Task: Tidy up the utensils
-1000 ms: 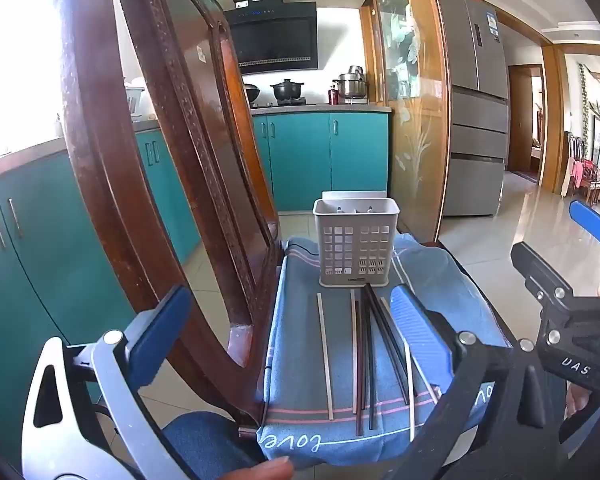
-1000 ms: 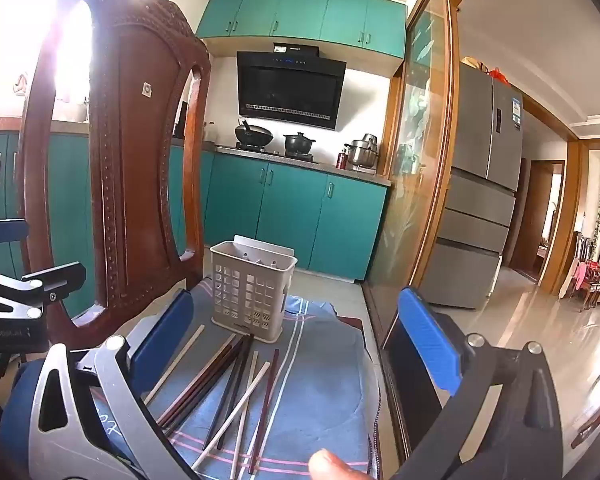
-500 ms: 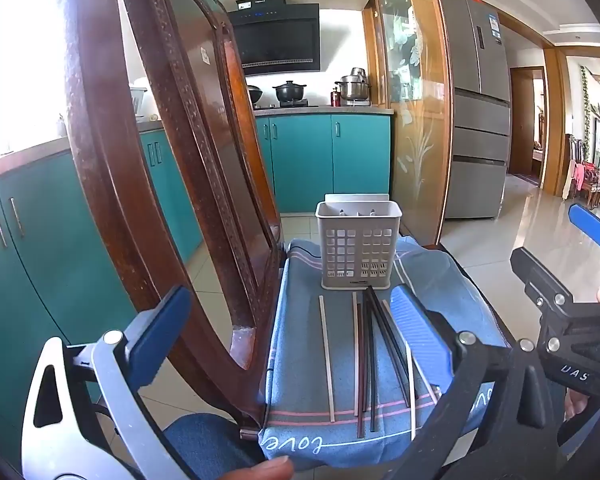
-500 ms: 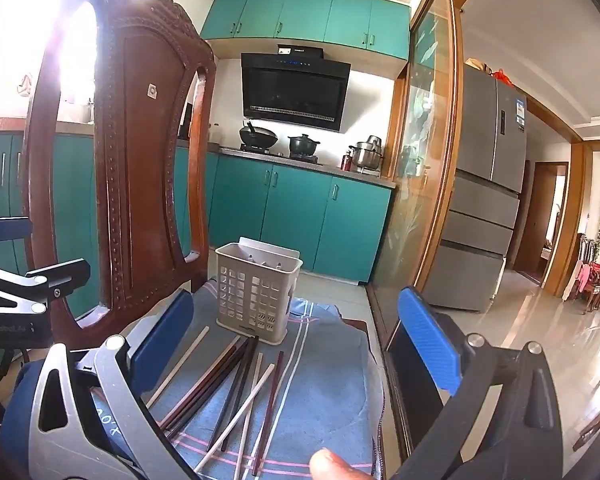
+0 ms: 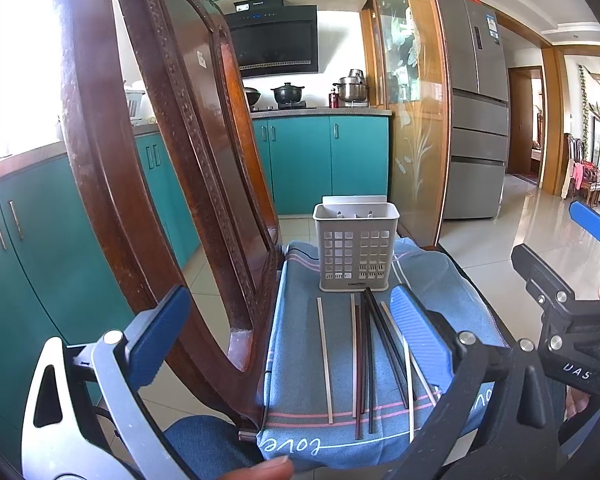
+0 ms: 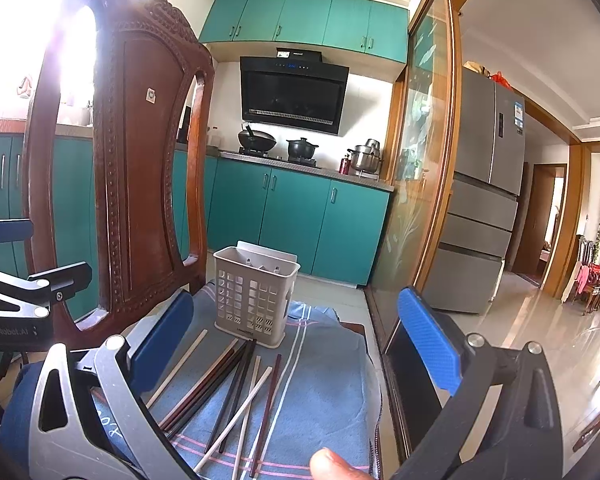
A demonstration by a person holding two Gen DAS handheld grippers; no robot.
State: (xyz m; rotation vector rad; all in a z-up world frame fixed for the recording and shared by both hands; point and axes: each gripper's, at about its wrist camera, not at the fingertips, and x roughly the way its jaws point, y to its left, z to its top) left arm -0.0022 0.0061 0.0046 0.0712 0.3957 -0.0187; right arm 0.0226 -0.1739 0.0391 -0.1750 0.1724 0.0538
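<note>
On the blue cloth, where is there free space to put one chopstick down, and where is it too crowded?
The blue cloth is bare on its right side, between the red-brown chopstick and the cloth's right edge. A narrower bare strip lies between the lone pale chopstick and the chair back. In front of the utensil basket, the chopsticks crowd together.

Bright window glare, fisheye-warped edges

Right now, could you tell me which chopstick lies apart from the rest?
The pale chopstick farthest toward the chair back; bare cloth separates it from the bunched others.
</note>
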